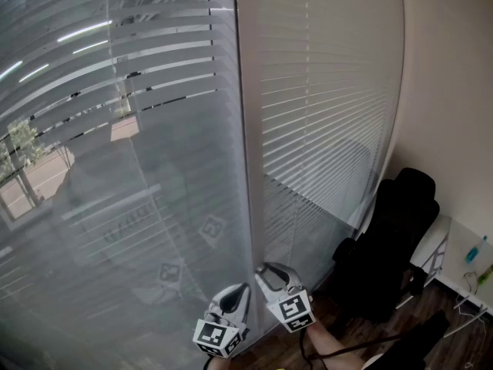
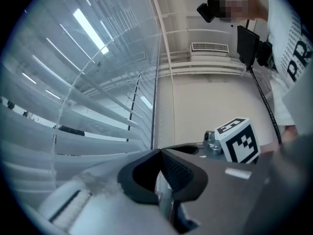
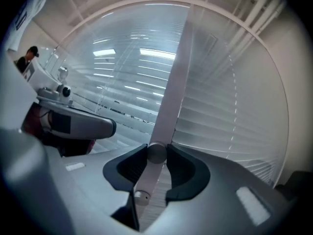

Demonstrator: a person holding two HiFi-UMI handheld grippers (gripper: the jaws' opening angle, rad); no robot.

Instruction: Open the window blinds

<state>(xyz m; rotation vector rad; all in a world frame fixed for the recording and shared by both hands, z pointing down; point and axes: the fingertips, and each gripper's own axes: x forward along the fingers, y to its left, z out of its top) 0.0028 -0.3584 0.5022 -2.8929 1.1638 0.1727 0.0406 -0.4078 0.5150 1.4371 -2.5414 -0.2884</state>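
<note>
left gripper (image 2: 159, 152) jaws together | right gripper (image 3: 156, 153) jaws clamp wand (image 3: 148, 175) | blinds (image 1: 323, 114) lowered | black chair (image 1: 393, 237)

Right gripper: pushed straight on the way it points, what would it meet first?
The tilt wand is clamped in the right gripper; beyond it, probably the vertical window post between the two blinds, though depth is unclear.

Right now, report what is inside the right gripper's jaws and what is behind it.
The right gripper pinches a pale wand. Behind it stand the window post and blinds; lower down, the gripper's body covers everything.
</note>
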